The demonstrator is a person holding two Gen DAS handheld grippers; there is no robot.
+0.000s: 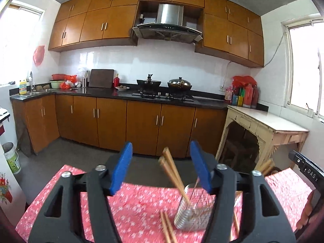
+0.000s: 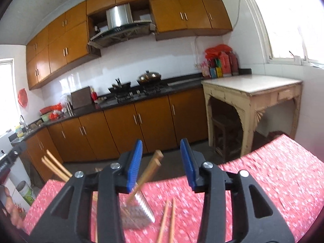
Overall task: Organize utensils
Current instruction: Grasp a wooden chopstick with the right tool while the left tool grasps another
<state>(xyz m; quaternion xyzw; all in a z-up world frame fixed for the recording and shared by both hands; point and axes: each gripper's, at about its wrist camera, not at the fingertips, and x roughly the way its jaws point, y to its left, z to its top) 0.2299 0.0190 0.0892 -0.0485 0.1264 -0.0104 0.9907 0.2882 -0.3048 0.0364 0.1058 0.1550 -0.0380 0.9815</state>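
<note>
A metal mesh holder (image 1: 188, 216) (image 2: 139, 212) stands on the red flowered tablecloth (image 1: 137, 202) (image 2: 263, 182). A pair of wooden chopsticks (image 1: 172, 172) leans out of it between the blue pads of my left gripper (image 1: 161, 144), which is open and does not touch them. In the right wrist view another pair (image 2: 150, 172) rises from the holder between the pads of my right gripper (image 2: 161, 141), open too. A loose pair (image 1: 167, 226) (image 2: 168, 218) lies flat beside the holder. More chopstick ends (image 1: 265, 166) (image 2: 54, 168) show past the finger arms, their lower parts hidden.
The right gripper's black body (image 1: 303, 172) is at the left view's right edge. A hand (image 2: 12, 208) shows at the right view's left edge. Beyond the table are a dark floor, brown cabinets (image 1: 141, 123) and a cream side table (image 1: 269, 125) (image 2: 253, 89).
</note>
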